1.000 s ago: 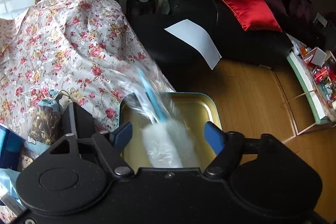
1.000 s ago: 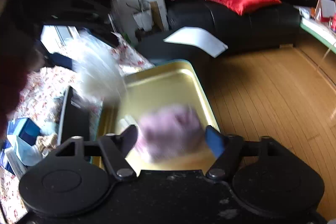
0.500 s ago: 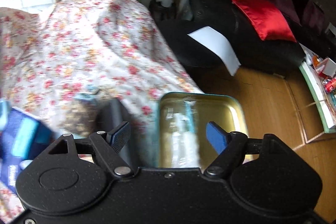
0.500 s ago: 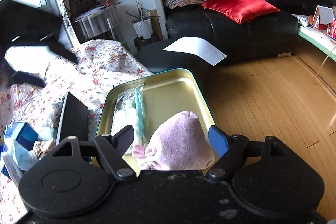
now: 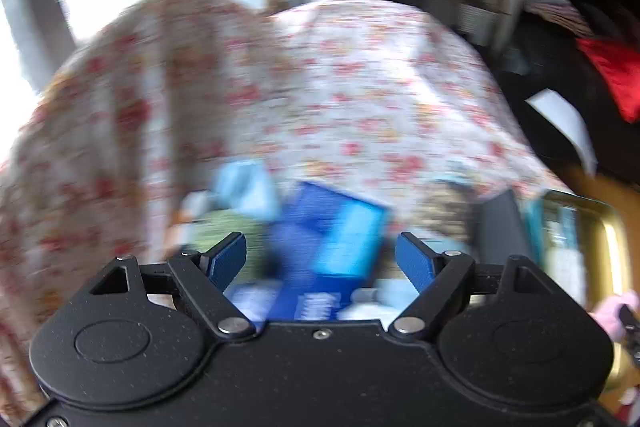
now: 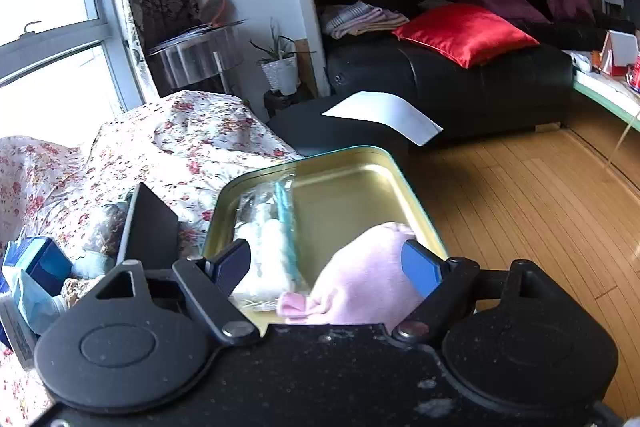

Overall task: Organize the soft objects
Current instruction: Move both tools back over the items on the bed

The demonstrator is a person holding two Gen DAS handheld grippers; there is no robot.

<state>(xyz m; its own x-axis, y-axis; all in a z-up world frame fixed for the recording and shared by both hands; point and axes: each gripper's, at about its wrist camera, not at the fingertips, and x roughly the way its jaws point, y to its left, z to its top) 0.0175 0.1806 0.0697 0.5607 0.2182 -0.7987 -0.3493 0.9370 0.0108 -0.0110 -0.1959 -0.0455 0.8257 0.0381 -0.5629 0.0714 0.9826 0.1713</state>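
Between right hand-held gripper (image 6: 326,267) fingers, pink cloth (image 6: 364,279).

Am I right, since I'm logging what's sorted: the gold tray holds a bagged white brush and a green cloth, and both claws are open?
Not quite: the cloth is pink, not green, as the right wrist view shows. The rest stands: it lies in the gold tray beside the bagged white brush, and the left claw and right claw are both open.
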